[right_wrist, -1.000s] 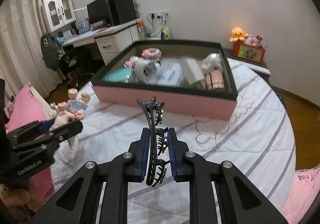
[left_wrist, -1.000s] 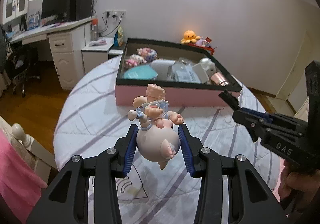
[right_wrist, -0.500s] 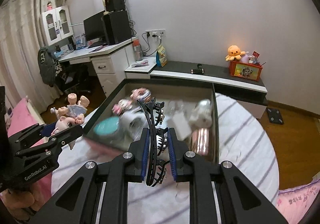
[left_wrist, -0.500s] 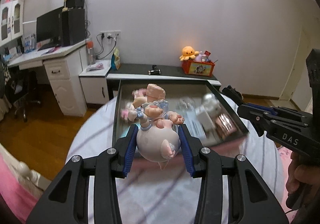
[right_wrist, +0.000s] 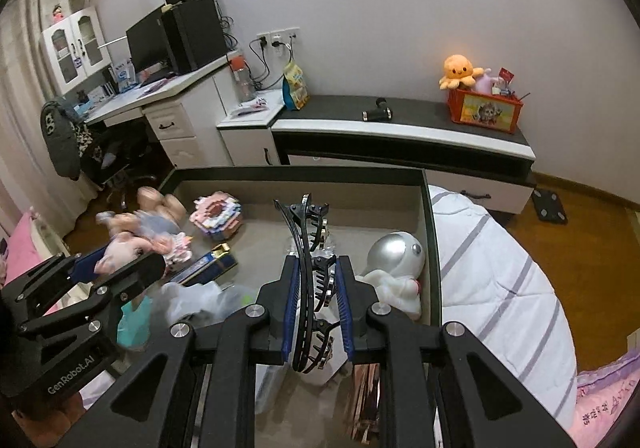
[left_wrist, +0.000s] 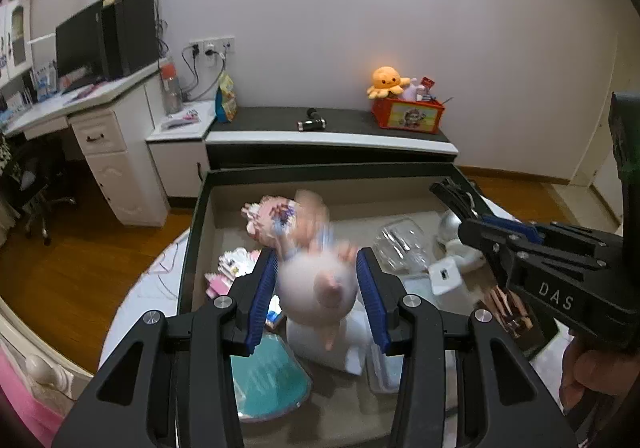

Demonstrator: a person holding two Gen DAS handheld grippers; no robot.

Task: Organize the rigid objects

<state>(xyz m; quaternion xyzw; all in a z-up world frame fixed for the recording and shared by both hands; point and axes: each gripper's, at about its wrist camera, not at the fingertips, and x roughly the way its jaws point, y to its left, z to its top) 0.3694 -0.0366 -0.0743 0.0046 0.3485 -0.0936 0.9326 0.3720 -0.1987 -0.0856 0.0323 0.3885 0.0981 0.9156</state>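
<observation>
A pink pig figurine (left_wrist: 316, 284) is seen between the blue pads of the left gripper (left_wrist: 318, 296), blurred; gaps show on both sides of it, so the fingers are spread and not pressing it. It hangs over the open box (left_wrist: 192, 240), above a white item and a teal lid (left_wrist: 272, 380). In the right wrist view the same figurine (right_wrist: 136, 240) shows at the tip of the left gripper (right_wrist: 120, 268), over the box's left part.

A black hair claw clip (right_wrist: 310, 272) is pinched upright between the pads of the right gripper (right_wrist: 316, 308), its curved spine running forward beyond the fingertips. It is held over the box interior, just left of a silver-headed astronaut toy (right_wrist: 394, 272).

Both grippers are held above the box, pointing towards the far wall. In the left wrist view the right gripper (left_wrist: 472, 216) enters from the right, with part of the holding hand (left_wrist: 592, 372) seen.

Only the right wrist view shows the blue-and-gold case (right_wrist: 208, 268) and the striped bedding (right_wrist: 496, 280) beside the box. Only the left wrist view shows the clear plastic piece (left_wrist: 400, 244).
</observation>
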